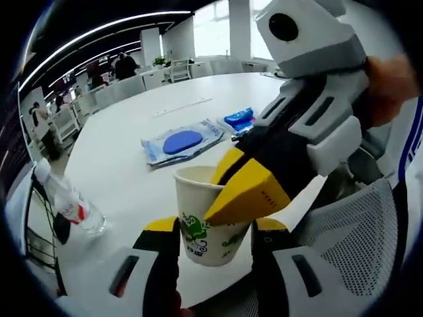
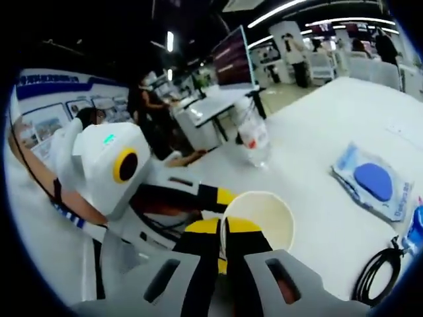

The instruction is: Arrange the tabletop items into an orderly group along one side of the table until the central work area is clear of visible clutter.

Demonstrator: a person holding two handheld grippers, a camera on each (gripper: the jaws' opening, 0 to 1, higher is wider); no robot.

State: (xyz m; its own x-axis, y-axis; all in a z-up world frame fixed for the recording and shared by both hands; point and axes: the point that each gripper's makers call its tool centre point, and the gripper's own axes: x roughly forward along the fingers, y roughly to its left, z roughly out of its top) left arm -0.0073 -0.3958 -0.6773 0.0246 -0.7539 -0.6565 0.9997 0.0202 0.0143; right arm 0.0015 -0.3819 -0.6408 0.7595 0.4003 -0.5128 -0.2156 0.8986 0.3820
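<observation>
My right gripper (image 1: 248,191) hides part of the paper cup (image 1: 206,228), pinching its rim closed near the white table's (image 1: 132,158) edge. My left gripper (image 1: 215,241) straddles the cup, jaws apart, contact unclear.

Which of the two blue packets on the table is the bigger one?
The flat packet with the dark blue oval showing through it is bigger. It lies just beyond the paper cup. The small bright blue packet sits farther back, beside it.
</observation>
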